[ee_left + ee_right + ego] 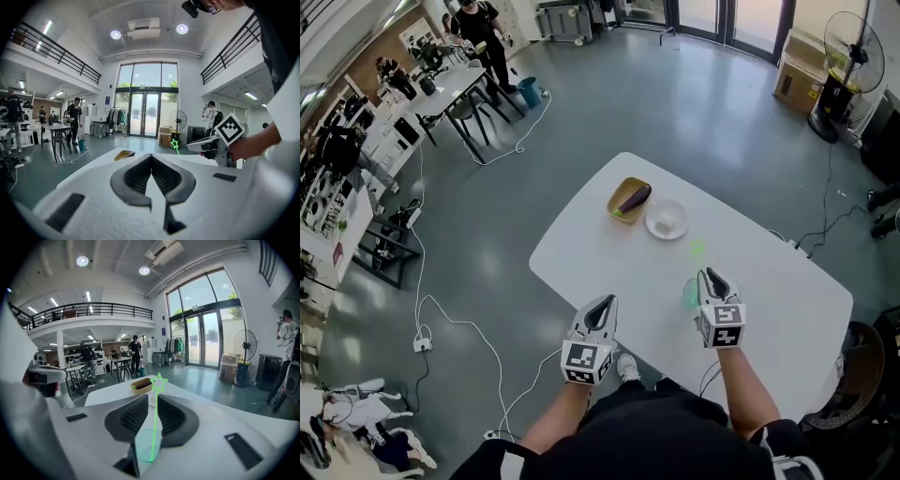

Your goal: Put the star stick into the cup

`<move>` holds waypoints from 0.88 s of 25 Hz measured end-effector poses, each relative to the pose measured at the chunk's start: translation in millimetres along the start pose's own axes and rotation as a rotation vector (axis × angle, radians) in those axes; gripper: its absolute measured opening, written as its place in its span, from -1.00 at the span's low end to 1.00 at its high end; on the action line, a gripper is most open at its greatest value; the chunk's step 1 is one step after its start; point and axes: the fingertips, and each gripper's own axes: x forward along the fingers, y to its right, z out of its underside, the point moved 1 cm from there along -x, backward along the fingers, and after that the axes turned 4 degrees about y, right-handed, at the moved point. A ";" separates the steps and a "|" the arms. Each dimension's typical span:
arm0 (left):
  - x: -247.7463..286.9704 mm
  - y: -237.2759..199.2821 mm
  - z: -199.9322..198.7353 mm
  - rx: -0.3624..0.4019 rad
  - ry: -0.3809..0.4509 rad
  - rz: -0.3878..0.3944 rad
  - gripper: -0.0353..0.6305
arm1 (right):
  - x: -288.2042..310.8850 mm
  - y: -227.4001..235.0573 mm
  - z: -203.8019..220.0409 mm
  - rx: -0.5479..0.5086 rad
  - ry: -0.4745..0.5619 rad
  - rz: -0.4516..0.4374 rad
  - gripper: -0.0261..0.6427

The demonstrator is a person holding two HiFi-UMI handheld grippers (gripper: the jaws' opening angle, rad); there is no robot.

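A thin green star stick (697,249) stands in a translucent green cup (689,292) on the white table (787,291). My right gripper (710,275) hovers right beside the cup. In the right gripper view the stick (156,418) rises from the cup (143,446) through the narrow gap between the jaws, which stand slightly apart and clear of it, so the right gripper (153,397) is open. My left gripper (602,305) hangs over the table's near edge, left of the cup, shut and holding nothing. In the left gripper view the star (175,144) shows beside the right gripper (206,143).
A yellow tray (619,208) holding a purple eggplant (634,198) and a white bowl (667,219) sit at the table's far end. Cables cross the floor to the left. Desks, a standing person and a fan (844,66) are far off.
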 end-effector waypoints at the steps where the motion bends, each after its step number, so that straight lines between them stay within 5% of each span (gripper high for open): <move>1: 1.0 2.4 -2.6 0.003 0.006 0.005 -0.86 | -4.5 -0.5 -6.7 0.001 0.021 -0.002 -0.72; 14: 9.1 27.0 -39.7 0.039 0.080 0.069 -0.86 | -60.2 -23.9 -106.2 -0.055 0.293 -0.015 -0.90; 22: 10.1 32.7 -56.1 0.049 0.119 0.097 -0.86 | -69.7 -35.1 -122.3 -0.118 0.295 -0.024 -0.91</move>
